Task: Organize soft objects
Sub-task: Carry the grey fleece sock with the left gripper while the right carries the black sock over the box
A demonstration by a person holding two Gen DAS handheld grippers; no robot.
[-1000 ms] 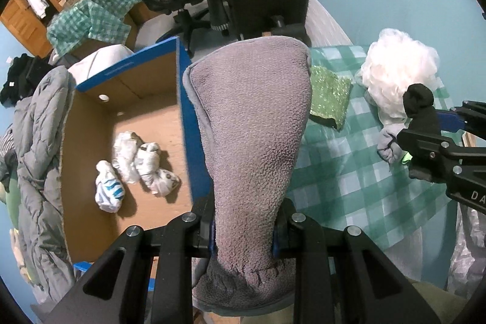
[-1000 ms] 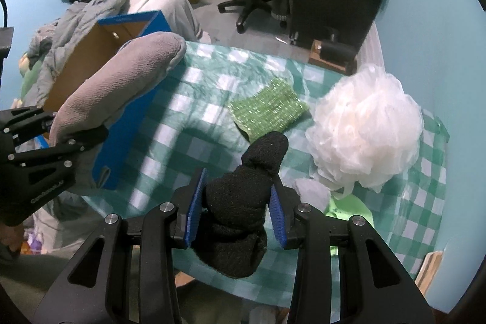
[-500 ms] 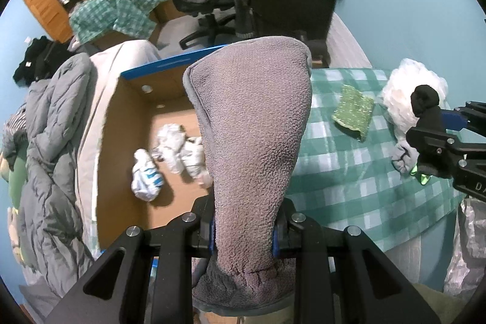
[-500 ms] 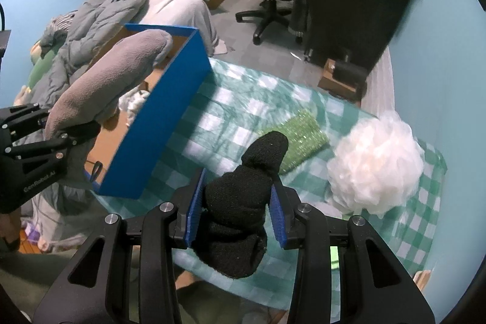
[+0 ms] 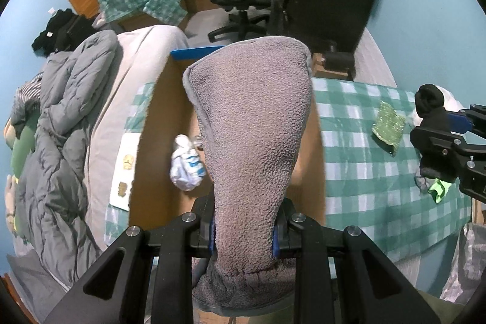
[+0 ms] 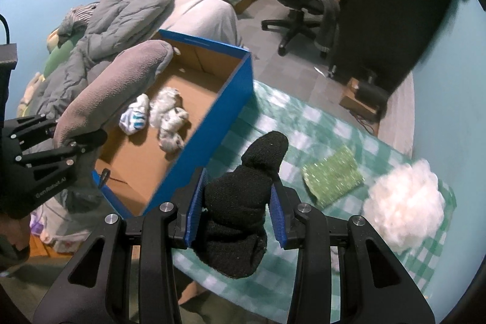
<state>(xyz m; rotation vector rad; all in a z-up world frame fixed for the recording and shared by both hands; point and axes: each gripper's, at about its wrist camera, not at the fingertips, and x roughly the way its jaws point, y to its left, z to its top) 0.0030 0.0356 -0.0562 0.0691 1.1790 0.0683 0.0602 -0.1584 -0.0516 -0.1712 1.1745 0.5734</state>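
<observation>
My left gripper (image 5: 244, 230) is shut on a grey fleece cloth (image 5: 252, 123) and holds it above the open blue cardboard box (image 6: 234, 108). The cloth also shows in the right wrist view (image 6: 115, 93). My right gripper (image 6: 235, 211) is shut on a black sock (image 6: 243, 196), held above the checked tablecloth (image 6: 303, 135) just right of the box. It also shows in the left wrist view (image 5: 434, 123). Rolled white socks (image 6: 165, 117) lie in the box. A green sparkly cloth (image 6: 332, 175) and a white puff (image 6: 404, 205) lie on the tablecloth.
A grey duvet (image 5: 60, 117) covers the bed left of the box. An office chair (image 6: 303, 5) and a dark cabinet (image 6: 391, 2) stand behind. A small lime-green item (image 5: 437, 190) and a grey sock lie near the table's right edge.
Both grippers have moved left and up with their loads. The left one now sits over the box's inside; the right one is nearer the box wall.
</observation>
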